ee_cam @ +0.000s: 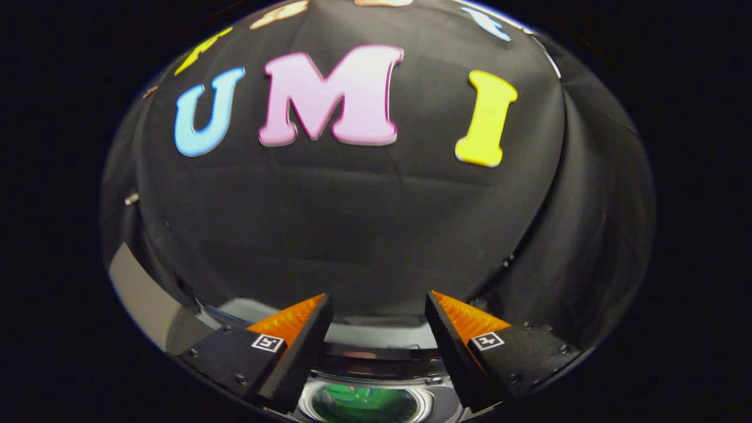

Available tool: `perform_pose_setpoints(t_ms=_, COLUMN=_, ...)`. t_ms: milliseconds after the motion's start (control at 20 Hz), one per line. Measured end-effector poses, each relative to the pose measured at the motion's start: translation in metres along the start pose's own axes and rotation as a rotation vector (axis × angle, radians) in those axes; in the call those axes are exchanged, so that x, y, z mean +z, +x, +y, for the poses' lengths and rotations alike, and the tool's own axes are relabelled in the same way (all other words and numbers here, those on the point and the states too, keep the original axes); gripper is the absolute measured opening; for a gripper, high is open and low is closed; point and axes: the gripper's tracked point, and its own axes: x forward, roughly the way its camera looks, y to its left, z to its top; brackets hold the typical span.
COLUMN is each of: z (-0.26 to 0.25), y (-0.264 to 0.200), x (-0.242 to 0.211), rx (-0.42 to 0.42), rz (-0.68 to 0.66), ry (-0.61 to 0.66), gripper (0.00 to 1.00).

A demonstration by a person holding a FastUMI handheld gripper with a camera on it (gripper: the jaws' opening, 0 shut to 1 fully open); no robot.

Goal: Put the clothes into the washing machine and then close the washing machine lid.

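My gripper (379, 302) is open, its two fingers spread wide with nothing between them. Below and between the fingers I look down on the top of the washing machine (376, 358). Its round opening (364, 404) shows just under the fingers, with something green inside the drum. The raised lid (376, 335) stands as a pale glossy band beyond the opening, between the fingertips. The gripper hangs above the machine and touches nothing.
The booth's black cloth wall (352, 223) rises straight ahead, close behind the machine. A shiny grey panel (141, 299) runs along the left side. A cloth fold marks the booth's corner (564, 194) on the right.
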Motion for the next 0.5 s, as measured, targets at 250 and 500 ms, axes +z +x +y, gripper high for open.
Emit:
perform_pose_setpoints(t_ms=250, z=0.002, y=0.001, x=-0.003, rx=-0.014, rz=-0.034, ry=0.068, gripper=1.00)
perform_pose_setpoints(t_ms=500, z=0.002, y=-0.001, x=0.000, rx=-0.025, rz=-0.085, ry=0.060, gripper=1.00)
